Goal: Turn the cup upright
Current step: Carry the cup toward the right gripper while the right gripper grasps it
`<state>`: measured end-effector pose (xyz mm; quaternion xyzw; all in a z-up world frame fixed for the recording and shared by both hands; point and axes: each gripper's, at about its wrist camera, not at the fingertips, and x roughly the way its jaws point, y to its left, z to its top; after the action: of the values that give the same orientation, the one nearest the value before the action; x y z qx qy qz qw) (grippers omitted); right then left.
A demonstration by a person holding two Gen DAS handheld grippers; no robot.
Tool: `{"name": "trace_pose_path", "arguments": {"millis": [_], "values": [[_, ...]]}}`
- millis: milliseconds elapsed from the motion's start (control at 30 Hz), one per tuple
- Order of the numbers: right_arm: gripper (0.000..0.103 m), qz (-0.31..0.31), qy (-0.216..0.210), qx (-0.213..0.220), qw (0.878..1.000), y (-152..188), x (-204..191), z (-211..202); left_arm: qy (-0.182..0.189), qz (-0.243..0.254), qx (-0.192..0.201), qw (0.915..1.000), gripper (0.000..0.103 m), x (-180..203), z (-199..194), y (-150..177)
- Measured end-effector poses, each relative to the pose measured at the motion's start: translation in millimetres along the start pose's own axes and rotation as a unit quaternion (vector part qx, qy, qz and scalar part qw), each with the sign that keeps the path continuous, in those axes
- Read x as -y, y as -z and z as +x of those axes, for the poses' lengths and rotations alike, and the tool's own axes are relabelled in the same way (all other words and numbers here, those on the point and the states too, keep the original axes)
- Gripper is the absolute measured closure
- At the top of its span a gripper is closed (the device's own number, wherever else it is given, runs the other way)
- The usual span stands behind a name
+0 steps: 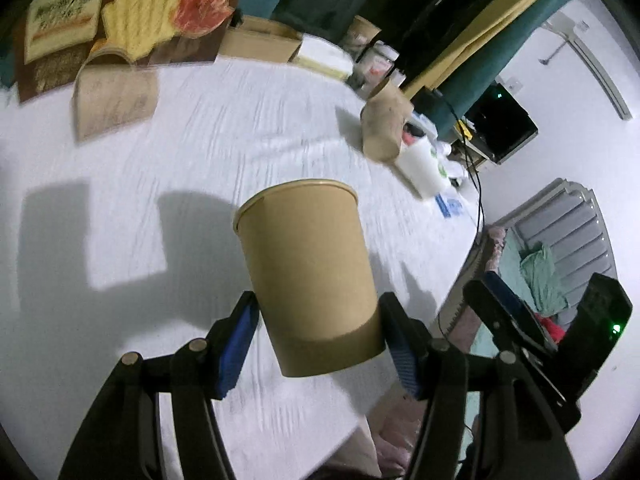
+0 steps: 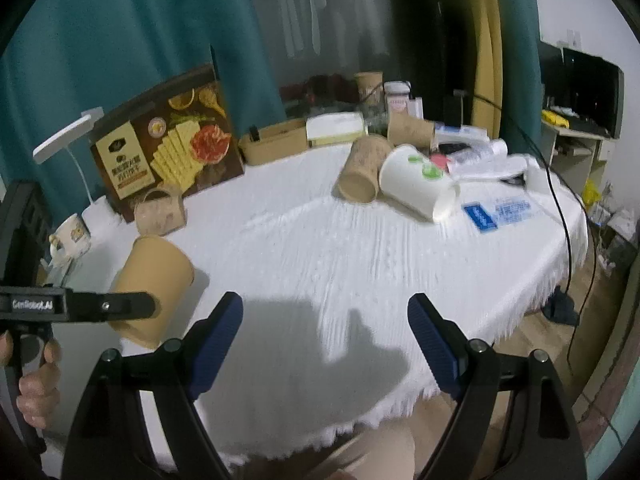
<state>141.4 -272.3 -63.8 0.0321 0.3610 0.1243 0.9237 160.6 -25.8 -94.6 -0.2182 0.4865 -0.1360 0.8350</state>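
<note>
Above the white tablecloth (image 2: 320, 240), left gripper (image 1: 320, 336) clamps the brown cup (image 1: 308, 276), lifted and tilted. Right gripper (image 2: 326, 340) is spread wide near the table's front edge, holding nothing.

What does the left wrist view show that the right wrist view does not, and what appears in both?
Only the left wrist view: the left gripper seen from behind, shut on the brown cup, and a grey radiator beyond the table's edge.

Only the right wrist view: the open, empty right gripper, a desk lamp and a mug.

Both: the brown cup, the white tablecloth, the cracker box and the white cup lying on its side.
</note>
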Motion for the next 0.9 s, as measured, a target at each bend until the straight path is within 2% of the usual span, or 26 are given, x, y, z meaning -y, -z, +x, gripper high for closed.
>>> {"name": "trace_pose_path", "arguments": {"millis": [167,433,467,500,600,800,900], "values": [[0.020,0.012,-0.003,-0.023,1.000,22.4,3.8,-2.8,0.000,-0.025,-0.028,0.9993,0.041,-10.9,5.9,31.9],[0.020,0.009,0.000,-0.036,0.999,27.3,-0.1,-2.4,-0.008,-0.036,-0.040,0.9985,0.040,-18.5,13.3,41.1],[0.020,0.009,-0.001,-0.037,0.999,27.0,-1.4,-2.0,-0.008,-0.034,-0.039,0.9986,0.037,-18.4,12.1,41.3],[0.020,0.008,-0.001,-0.039,0.999,26.2,-2.6,-1.5,-0.006,-0.033,-0.037,0.9987,0.030,-18.5,10.7,41.8],[0.020,0.003,-0.004,-0.043,0.999,23.0,-6.4,0.9,0.005,-0.026,-0.029,0.9992,0.024,-17.7,3.6,42.2],[0.020,-0.048,-0.042,-0.057,0.996,3.9,-27.4,8.4,0.022,-0.015,-0.005,0.9996,0.022,-17.8,-16.6,47.7],[0.020,-0.067,-0.078,-0.074,0.992,-9.1,-41.5,14.0,0.020,-0.013,0.029,0.9993,0.022,-25.9,-38.4,54.6]]}}
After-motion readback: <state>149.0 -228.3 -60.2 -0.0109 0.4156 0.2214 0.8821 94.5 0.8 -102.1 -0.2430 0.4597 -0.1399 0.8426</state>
